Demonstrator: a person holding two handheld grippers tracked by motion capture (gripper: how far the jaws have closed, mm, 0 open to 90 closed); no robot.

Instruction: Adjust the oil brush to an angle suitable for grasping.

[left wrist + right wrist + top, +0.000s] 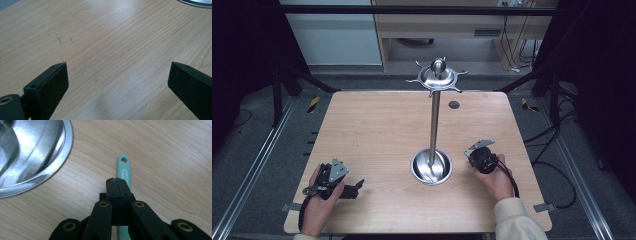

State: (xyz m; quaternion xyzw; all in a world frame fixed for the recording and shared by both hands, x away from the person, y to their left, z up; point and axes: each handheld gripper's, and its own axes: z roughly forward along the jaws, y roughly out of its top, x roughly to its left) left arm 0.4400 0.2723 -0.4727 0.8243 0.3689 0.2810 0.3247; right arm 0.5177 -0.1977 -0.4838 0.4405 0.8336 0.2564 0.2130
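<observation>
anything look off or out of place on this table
Mostly tidy. The one oddity: a mint-green utensil handle lies flat on the table under the shut right gripper, beside the steel stand's base rather than hung on it.

The right gripper (115, 180) is seen at lower centre, jaws pressed together above a mint-green handle (124, 170). A steel base's rim (63, 157) is seen at upper left.
</observation>
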